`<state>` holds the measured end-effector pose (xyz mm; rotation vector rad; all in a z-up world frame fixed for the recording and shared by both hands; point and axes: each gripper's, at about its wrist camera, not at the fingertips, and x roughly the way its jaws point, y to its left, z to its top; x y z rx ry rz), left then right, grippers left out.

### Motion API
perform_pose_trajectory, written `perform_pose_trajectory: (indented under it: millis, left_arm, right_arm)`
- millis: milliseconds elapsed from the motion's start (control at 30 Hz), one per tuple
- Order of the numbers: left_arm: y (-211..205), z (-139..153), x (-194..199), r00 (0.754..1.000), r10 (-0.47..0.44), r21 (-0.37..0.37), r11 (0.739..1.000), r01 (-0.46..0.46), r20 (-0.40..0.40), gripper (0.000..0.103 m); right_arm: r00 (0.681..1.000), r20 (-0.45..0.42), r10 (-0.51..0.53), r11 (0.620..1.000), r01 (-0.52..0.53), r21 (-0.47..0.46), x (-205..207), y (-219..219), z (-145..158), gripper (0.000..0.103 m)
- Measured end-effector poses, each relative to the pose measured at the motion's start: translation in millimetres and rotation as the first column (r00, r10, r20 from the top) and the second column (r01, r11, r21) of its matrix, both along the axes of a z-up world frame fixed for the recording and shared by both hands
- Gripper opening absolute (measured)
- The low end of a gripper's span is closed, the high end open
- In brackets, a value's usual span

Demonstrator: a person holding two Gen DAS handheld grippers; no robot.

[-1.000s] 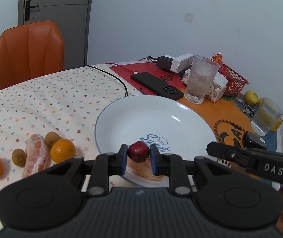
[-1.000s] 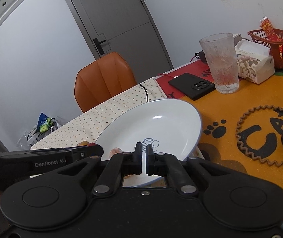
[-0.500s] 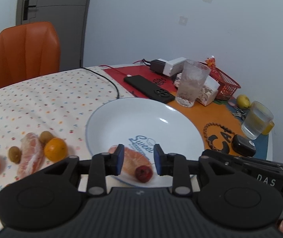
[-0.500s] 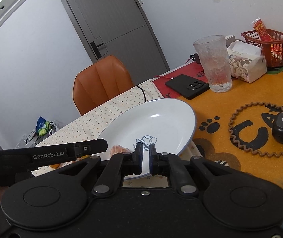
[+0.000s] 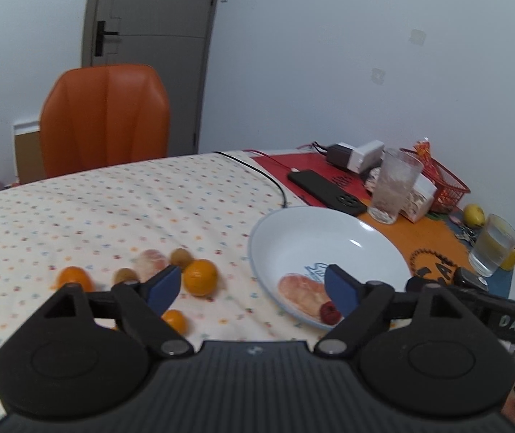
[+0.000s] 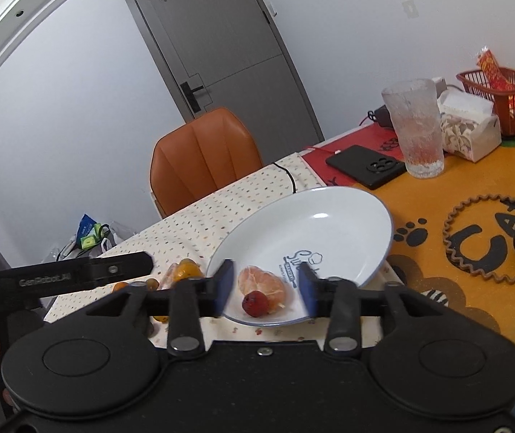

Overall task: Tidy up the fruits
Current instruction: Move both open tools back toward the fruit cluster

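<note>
Both grippers' fingers (image 6: 225, 281) gape; red fruit (image 6: 255, 304) lies between.

The left wrist view looks from just above the counter's (image 5: 185, 195) near edge, across it toward the orange chair (image 5: 104, 115) and door. The right wrist view sits lower and closer, angled over the white plate (image 6: 329, 202) toward the same chair. Both views share the plate, the black phone (image 5: 324, 187) and the frosted glass (image 6: 416, 126).

— What lies in the plate (image 5: 372, 232)?
— A peeled segment (image 5: 302, 294) with a small berry (image 5: 329, 313) touching it
— And left of it?
— Oranges (image 5: 200, 277) and kiwis (image 5: 181, 257) on the tablecloth (image 5: 113, 209)
</note>
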<state>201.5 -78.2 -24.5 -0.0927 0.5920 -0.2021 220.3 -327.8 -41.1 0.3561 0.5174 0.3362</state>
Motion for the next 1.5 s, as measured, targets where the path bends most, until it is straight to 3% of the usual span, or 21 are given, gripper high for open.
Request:
perform_pose_trajectory:
  millis: [200,367,833,1233,1500]
  left_arm:
    - [22.8,4.0,-14.1,0.999,0.05,0.002,0.999,-0.05,0.01,0.093]
    - [44.2,7.3,-27.4,0.995,0.098,-0.002,0.995,-0.098,0.03,0.099]
    - [87.8,15.1,-49.9,0.989,0.147,-0.001,0.989,-0.147,0.03,0.099]
    - [116.3,-4.4,-49.7,0.987,0.162,-0.034,0.986,-0.162,0.014,0.097]
    - [131.5,-21.4,-44.1,0.986,0.165,-0.046,0.985,-0.166,-0.027,0.085]
  right_arm:
    - [0.998,0.023,-0.05,0.999,0.05,-0.014,-7.6,9.9,9.9,0.089]
    - [0.998,0.052,-0.046,0.999,0.047,-0.019,-11.8,25.1,15.9,0.103]
    - [0.993,0.079,0.088,0.993,-0.082,-0.081,-18.0,73.8,22.2,0.103]
    - [0.982,0.033,0.185,0.978,-0.181,-0.099,-2.0,99.1,11.0,0.102]
    - [0.952,-0.025,0.304,0.945,-0.305,-0.122,9.9,134.6,-5.1,0.079]
